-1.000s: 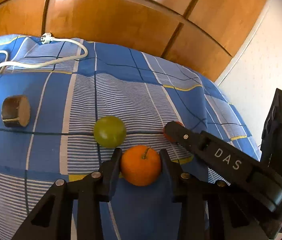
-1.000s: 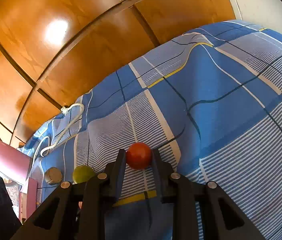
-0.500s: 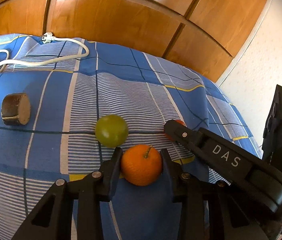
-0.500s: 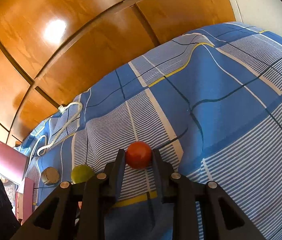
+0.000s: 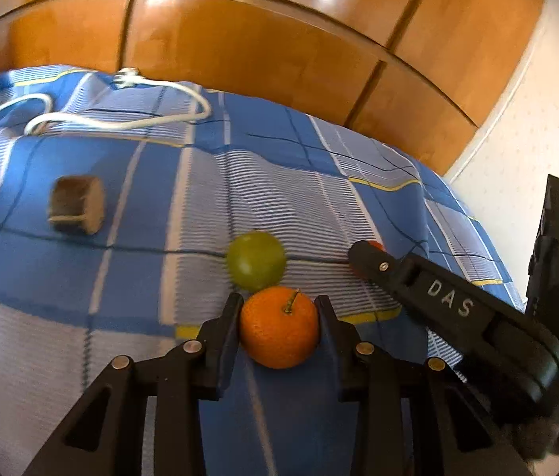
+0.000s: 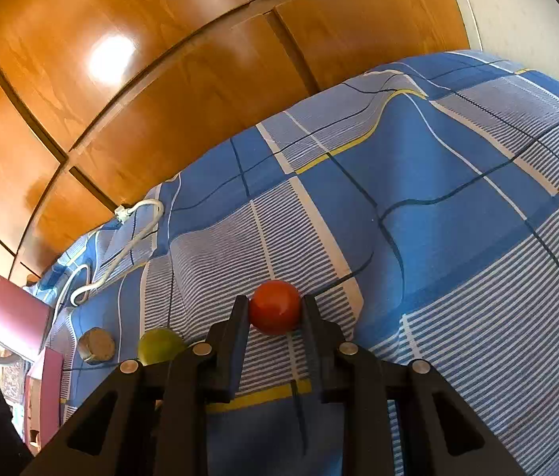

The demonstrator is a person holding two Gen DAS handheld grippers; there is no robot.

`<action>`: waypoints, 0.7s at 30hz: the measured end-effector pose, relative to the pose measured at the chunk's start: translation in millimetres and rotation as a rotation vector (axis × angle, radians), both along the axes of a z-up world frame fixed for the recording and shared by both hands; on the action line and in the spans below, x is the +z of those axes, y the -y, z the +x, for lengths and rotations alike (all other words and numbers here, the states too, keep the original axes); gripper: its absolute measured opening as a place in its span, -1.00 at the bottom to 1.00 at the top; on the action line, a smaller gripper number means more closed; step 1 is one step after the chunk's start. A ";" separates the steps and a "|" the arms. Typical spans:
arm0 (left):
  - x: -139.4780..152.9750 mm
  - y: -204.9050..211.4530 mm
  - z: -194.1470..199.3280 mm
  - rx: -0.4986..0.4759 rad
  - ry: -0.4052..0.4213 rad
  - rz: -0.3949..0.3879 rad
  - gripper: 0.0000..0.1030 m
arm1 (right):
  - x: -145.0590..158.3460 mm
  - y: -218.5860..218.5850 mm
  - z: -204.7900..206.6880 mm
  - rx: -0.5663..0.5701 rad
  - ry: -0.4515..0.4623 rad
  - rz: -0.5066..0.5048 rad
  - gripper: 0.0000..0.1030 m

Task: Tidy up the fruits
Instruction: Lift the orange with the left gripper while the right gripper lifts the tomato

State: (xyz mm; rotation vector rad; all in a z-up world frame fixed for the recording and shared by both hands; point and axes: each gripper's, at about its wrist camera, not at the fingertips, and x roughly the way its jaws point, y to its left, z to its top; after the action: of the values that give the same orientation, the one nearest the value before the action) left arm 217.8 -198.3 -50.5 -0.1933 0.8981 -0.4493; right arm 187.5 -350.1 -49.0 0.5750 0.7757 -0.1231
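An orange [image 5: 279,333] with a short stem sits between the fingers of my left gripper [image 5: 278,298]; the jaws are closing and both pads press its sides. Just beyond it, nearly touching, lies a green round fruit [image 5: 255,260] on the blue checked bedspread [image 5: 140,277]. My right gripper [image 6: 274,300] is shut on a small red round fruit [image 6: 275,309]. In the left wrist view that gripper's black finger [image 5: 438,297] reaches in from the right, with the red fruit [image 5: 374,244] peeking out behind its tip. The green fruit [image 6: 158,345] shows low on the left in the right wrist view.
A brown stubby cylinder [image 5: 75,206] lies on the bedspread left of the fruits. A white cable with a plug [image 5: 121,119] loops near the wooden wardrobe doors [image 5: 259,47] at the back. A pink object [image 6: 2,305] stands off the bed's left side. A white wall [image 5: 517,139] rises at the right.
My left gripper has swung left with the orange, which now sits right in front of the green fruit. The right gripper and the red fruit have stayed put.
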 end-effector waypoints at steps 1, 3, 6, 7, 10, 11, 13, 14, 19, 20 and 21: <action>0.6 -5.2 -3.4 0.010 0.000 0.001 -0.30 | 0.5 -1.1 -0.2 0.002 -0.002 -0.007 -0.50; 1.7 -18.1 -11.6 0.040 0.000 0.003 -0.30 | 1.3 -2.7 -1.4 0.006 -0.003 -0.013 -0.50; 1.3 -42.4 -24.3 0.084 -0.002 -0.005 -0.30 | 1.5 -3.6 -6.7 0.015 0.002 0.001 -0.50; 1.1 -48.0 -27.5 0.093 -0.001 -0.004 -0.29 | 2.2 -5.7 -9.2 0.023 0.000 0.002 -0.50; 1.7 -68.2 -40.6 0.122 0.009 0.020 -0.29 | 3.8 -17.8 -15.3 0.064 -0.014 -0.011 -0.50; 2.3 -74.6 -47.5 0.126 0.023 0.041 -0.29 | 4.4 -23.4 -16.9 0.082 -0.019 -0.018 -0.50; 2.6 -80.8 -58.5 0.126 0.050 0.082 -0.29 | 5.8 -38.5 -20.7 0.130 -0.033 -0.043 -0.50; 3.1 -84.0 -65.1 0.124 0.068 0.106 -0.29 | 6.5 -46.2 -22.6 0.153 -0.041 -0.058 -0.50; -0.2 -103.0 -86.1 0.162 0.123 0.148 -0.29 | 10.1 -84.0 -34.5 0.250 -0.079 -0.160 -0.50; -1.3 -106.4 -87.8 0.171 0.130 0.144 -0.28 | 11.0 -90.6 -36.7 0.268 -0.086 -0.185 -0.50; -2.4 -109.2 -88.0 0.174 0.133 0.136 -0.28 | 10.9 -96.0 -38.7 0.287 -0.093 -0.205 -0.50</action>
State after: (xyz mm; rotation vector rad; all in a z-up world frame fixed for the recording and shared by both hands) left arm 129.8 -89.1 -52.9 -0.1142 0.7705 -0.2354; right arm 148.9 -254.1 -38.2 0.2608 0.9159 0.0354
